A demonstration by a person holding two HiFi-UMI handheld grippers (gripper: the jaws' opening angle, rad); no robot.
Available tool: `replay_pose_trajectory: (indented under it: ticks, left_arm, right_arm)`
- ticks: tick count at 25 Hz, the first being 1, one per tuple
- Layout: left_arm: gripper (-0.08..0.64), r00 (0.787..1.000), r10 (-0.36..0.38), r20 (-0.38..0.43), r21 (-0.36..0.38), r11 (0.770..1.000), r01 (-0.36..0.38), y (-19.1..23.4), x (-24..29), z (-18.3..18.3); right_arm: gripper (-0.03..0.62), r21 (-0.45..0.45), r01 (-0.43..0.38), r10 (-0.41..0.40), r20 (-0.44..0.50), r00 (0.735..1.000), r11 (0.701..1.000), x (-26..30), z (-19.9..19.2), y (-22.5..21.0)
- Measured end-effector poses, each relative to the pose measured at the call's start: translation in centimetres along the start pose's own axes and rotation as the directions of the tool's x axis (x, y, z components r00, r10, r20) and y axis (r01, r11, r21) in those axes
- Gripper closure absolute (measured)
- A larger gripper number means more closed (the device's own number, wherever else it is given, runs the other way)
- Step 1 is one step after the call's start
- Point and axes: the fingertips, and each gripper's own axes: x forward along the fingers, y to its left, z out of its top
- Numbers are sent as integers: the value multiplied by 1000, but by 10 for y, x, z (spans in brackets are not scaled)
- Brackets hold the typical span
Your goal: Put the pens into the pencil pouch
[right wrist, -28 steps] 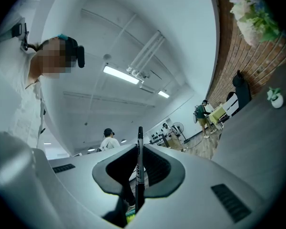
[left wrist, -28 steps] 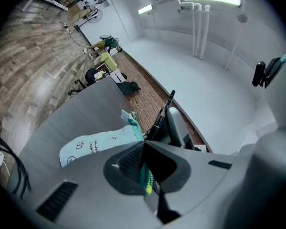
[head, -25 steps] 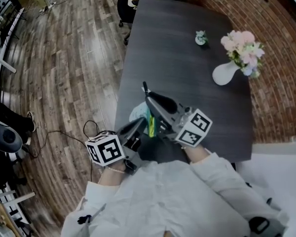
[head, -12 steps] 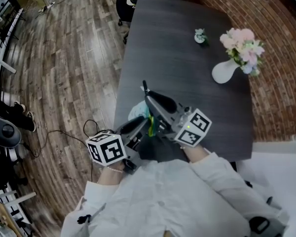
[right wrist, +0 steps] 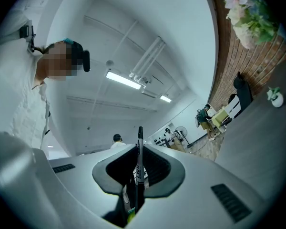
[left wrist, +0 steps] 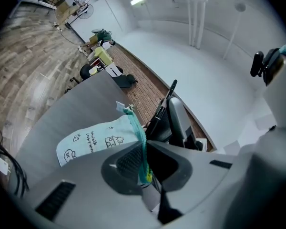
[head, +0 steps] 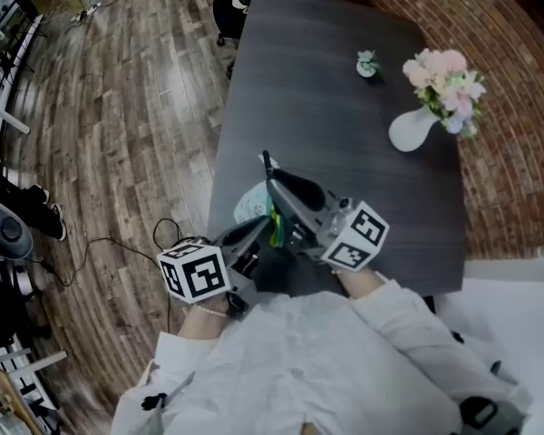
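The light-blue pencil pouch (head: pixel 251 205) with doodle print lies on the dark table (head: pixel 335 116) near its front left edge. Its teal zipper edge (left wrist: pixel 137 136) runs between the jaws of my left gripper (left wrist: pixel 144 165), which have just been closing and now pinch it. My right gripper (head: pixel 277 183) hovers just right of the pouch, pointing away from me, shut on a black pen (right wrist: pixel 139 157) that sticks out past its tips. The left gripper view shows the right gripper (left wrist: pixel 175 119) and the black pen (left wrist: pixel 171 88) above the pouch (left wrist: pixel 93 138).
A white vase of pink flowers (head: pixel 415 130) stands at the table's far right, and a small potted plant (head: pixel 368 64) behind it. A black chair (head: pixel 229 14) sits at the far end. Wooden floor with cables (head: pixel 118 247) lies left of the table.
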Motion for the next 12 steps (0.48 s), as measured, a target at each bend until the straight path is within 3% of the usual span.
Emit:
replay_pose_trajectory:
  ticks: [8,12]
  left_arm:
    - [532,1000,-6,18,-25,1000,7,-5,-1,-1]
    - [532,999,8,37,-42,999,-7,-1,-4,0]
  right_arm:
    - [552,-17,15,-14,47,999,1000,4,7,-4]
    - [552,-35,11,-10,27,1000,999,5,-1,-3]
